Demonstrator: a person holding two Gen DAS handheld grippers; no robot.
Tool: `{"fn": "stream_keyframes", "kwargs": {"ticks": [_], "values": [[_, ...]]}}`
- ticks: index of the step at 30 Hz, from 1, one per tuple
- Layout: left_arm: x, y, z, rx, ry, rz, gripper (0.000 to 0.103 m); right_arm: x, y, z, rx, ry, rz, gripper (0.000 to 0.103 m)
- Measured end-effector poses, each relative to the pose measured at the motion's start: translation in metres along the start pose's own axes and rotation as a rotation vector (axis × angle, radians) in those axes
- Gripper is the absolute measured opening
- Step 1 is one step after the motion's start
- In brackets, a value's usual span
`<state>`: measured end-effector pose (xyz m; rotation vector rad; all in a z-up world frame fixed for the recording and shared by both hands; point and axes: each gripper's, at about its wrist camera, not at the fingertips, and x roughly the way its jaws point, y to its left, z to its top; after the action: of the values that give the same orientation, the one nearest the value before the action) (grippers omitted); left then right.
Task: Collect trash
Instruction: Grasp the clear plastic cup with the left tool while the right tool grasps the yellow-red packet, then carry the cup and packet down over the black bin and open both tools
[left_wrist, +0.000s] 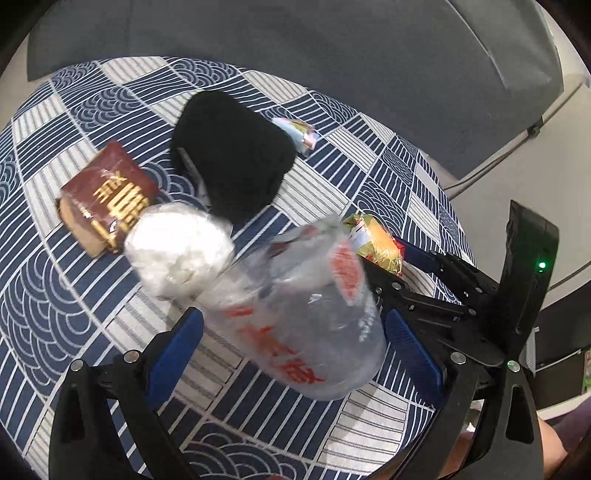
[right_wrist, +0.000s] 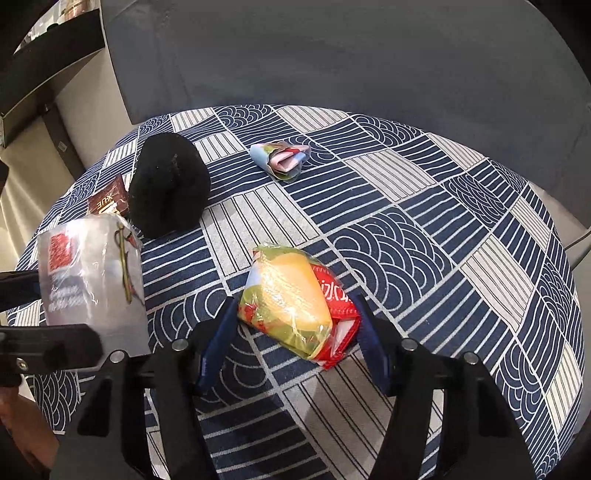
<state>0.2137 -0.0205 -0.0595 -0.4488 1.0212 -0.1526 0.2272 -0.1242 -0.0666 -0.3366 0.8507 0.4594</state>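
— Right between my right fingers (right_wrist: 291, 332) sits the crinkly snack wrapper (right_wrist: 291, 302), lying on the table (right_wrist: 424, 206); both pads press its sides.

— How will it handle?

— Light, soft and slippery, I'd judge; it could squirm out. Pinching across the bulky middle seems safest.

— And your left?

— My left fingers (left_wrist: 295, 332) are clamped on a clear plastic cup (left_wrist: 306, 321), thin and easily crushed, with a white wad (left_wrist: 181, 251) stuffed at its mouth.

— Any difference between views?

— Only the right view shows the pads meeting the wrapper; the left shows the brown packet (left_wrist: 107, 195) whole.
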Motion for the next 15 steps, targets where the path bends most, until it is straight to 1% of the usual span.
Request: {"fn": "stream_keyframes", "kwargs": {"ticks": [2,4,6,9,11,15], "values": [[-0.001,-0.004,0.001,0.023,-0.017,0.018,0.095,-0.002,-0.003,-0.001,0.006,-0.002,0.003,0.063],[-0.001,-0.006,0.001,0.032,-0.024,0.021,0.088,-0.005,-0.006,-0.002,0.016,-0.005,0.007,0.063],[-0.002,-0.006,0.001,0.034,-0.032,0.034,0.086,-0.008,-0.008,-0.003,0.022,-0.009,0.009,0.063],[-0.006,-0.006,0.001,0.046,-0.046,0.054,0.079,-0.013,-0.011,-0.005,0.032,-0.014,0.017,0.063],[-0.011,-0.007,-0.001,0.061,-0.061,0.071,0.078,-0.016,-0.012,-0.006,0.037,-0.015,0.023,0.063],[-0.021,-0.010,-0.005,0.088,-0.092,0.083,0.077,-0.029,-0.009,-0.010,0.053,-0.027,0.031,0.063]]}}
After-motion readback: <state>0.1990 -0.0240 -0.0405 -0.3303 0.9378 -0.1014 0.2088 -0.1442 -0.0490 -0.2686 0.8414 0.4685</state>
